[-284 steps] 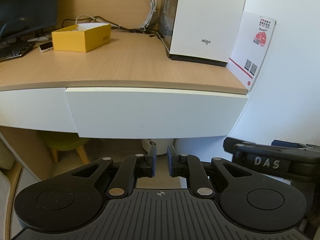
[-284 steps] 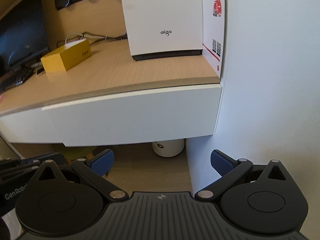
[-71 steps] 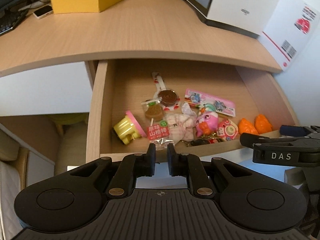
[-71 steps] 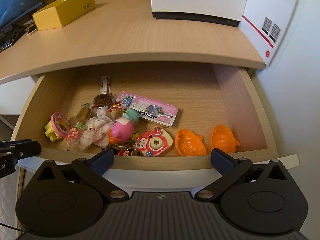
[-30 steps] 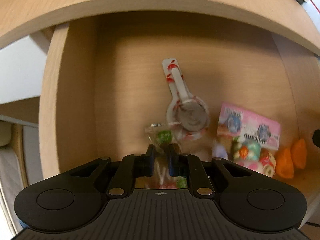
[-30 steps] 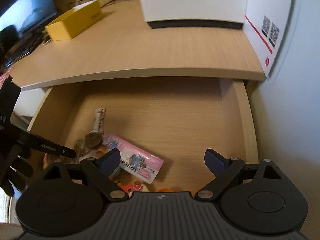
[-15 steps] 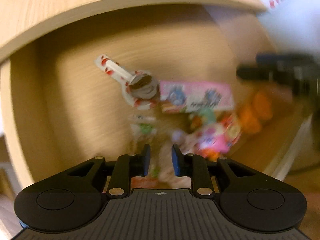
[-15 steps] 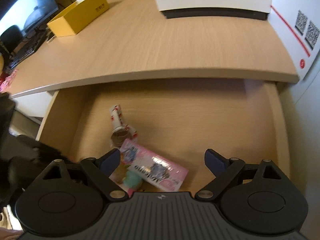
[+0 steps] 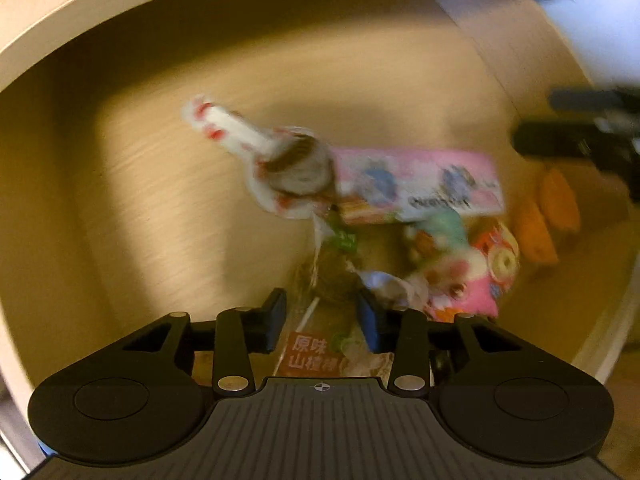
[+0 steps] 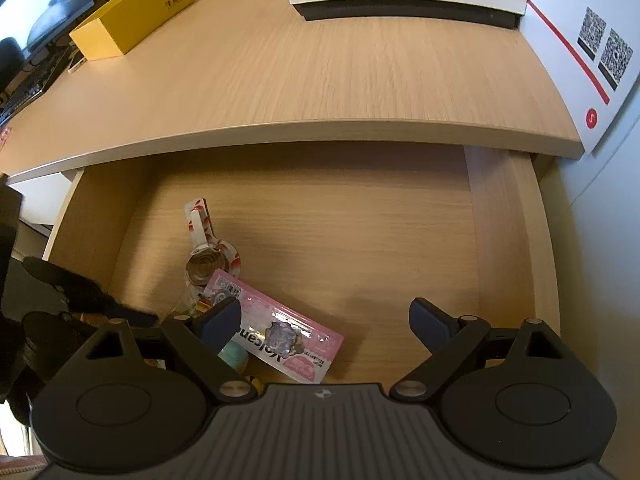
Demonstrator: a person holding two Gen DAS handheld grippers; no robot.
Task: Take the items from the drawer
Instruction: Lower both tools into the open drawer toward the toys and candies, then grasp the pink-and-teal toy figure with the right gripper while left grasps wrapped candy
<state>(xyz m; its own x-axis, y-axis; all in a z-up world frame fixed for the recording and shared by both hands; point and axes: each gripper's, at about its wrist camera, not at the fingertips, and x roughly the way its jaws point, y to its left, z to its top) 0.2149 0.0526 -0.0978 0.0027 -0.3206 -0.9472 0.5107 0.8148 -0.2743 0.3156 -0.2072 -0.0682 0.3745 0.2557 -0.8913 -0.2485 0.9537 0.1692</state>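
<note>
Showing one drawer [image 10: 508, 240], one pink packet [image 10: 288, 340], two orange toys [image 9: 548, 216].

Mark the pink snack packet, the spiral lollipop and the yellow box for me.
pink snack packet [image 10: 280, 336], right wrist view, middle of wrapper.
spiral lollipop [image 10: 204, 266], right wrist view, round candy head.
yellow box [image 10: 132, 20], right wrist view, long side face.

pink packet [image 10: 280, 340] | yellow box [image 10: 132, 28] | orange toys [image 9: 548, 216]
</note>
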